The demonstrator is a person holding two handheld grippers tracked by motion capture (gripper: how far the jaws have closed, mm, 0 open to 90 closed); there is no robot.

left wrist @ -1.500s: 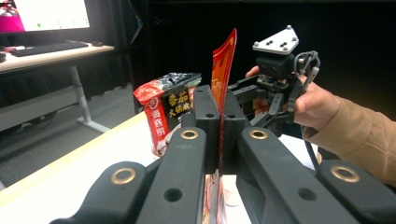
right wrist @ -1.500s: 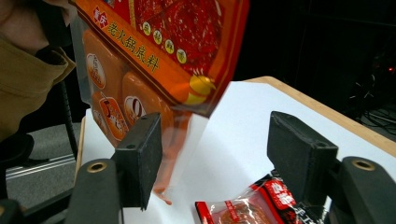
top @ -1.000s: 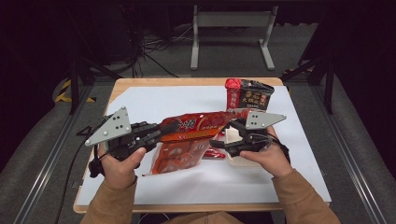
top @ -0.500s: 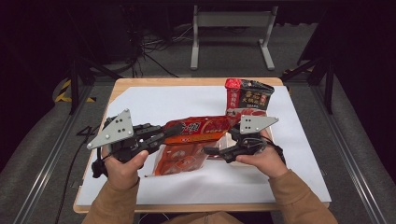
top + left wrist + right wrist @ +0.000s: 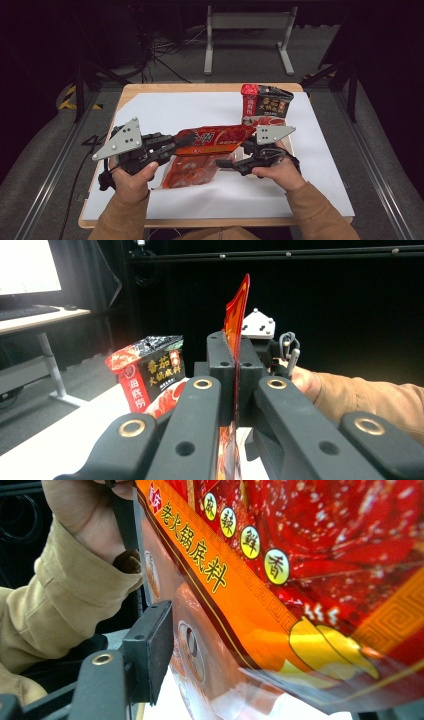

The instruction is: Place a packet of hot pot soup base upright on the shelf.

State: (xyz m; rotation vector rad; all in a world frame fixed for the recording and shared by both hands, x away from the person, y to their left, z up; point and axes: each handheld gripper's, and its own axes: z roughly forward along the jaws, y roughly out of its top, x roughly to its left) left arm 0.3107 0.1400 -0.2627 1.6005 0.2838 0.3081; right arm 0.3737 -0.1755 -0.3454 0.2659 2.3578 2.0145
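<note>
High view: the left gripper (image 5: 187,140), at centre-left of the frame, is clenched on the left end of a red and orange sauce packet (image 5: 215,140), which is held off the table (image 5: 150,107) roughly level across the middle of the picture. In the left gripper view the jaws stand fully together with the packet's (image 5: 237,315) thin edge pinched between them and rising upright above the pads at centre frame. Under the held packet, in the lower middle of the high view, lies a clear bag with red print (image 5: 187,172), flat on the white sheet that covers the table. The right gripper (image 5: 225,163), just right of centre, points toward the left of the frame beside the clear bag and below the packet; its jaws have just been closing but remain apart. The right gripper view has one black pad at lower left, standing beside the clear bag (image 5: 195,655) without pressing it, and the printed face of the packet (image 5: 300,570) across the upper right; the other jaw is not visible there, so no grasp can be confirmed. A second, black and red pouch (image 5: 265,102) stands upright at upper right of the sheet, well apart from both grippers.
</note>
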